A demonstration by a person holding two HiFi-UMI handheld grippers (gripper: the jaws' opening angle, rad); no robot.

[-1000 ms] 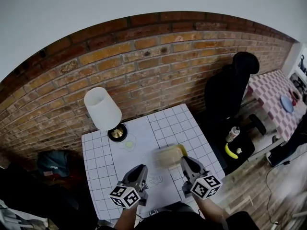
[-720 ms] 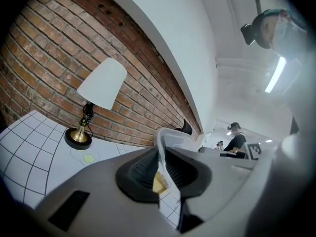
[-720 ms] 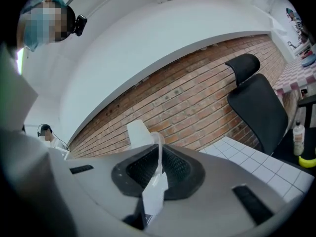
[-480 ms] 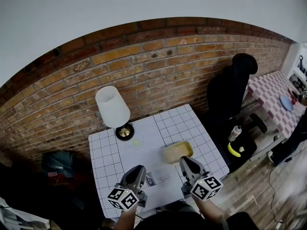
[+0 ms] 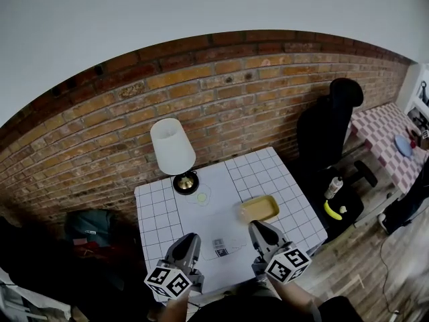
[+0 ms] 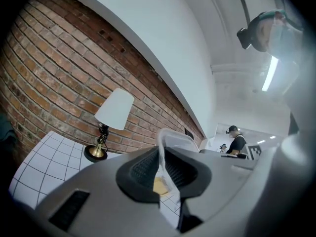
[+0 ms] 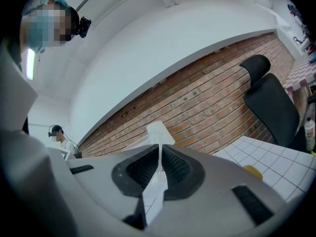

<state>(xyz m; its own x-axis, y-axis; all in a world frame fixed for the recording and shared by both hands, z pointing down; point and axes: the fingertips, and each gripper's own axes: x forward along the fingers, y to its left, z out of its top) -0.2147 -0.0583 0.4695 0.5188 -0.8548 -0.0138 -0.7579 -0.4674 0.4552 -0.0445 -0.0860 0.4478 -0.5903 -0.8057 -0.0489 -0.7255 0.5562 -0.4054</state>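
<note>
Both grippers hang side by side over the near edge of a white gridded table [image 5: 287, 186]. My left gripper [image 5: 188, 245] is shut with nothing between its jaws, and so is my right gripper [image 5: 259, 231]. A yellow tray [image 5: 259, 208] lies on the table just beyond the right gripper. A small printed card [image 5: 220, 245] lies between the two grippers. A white-shaded lamp [image 5: 173, 146] on a brass base stands at the table's back left, with a small green disc [image 5: 201, 196] beside it. In the left gripper view the lamp [image 6: 114, 109] shows ahead; the right gripper view shows the tray's corner [image 7: 253, 171].
A brick wall [image 5: 221, 86] runs behind the table. A black office chair [image 5: 328, 123] stands to the right, with a bottle [image 5: 334, 186] and a banana [image 5: 332, 210] on a dark seat. A checked table [image 5: 389, 139] is at far right. A dark bag [image 5: 90, 227] lies at left.
The head view has pulled back and shifted left, so the table and lamp sit further right. Both grippers stay shut and have drawn slightly back toward the table's near edge.
</note>
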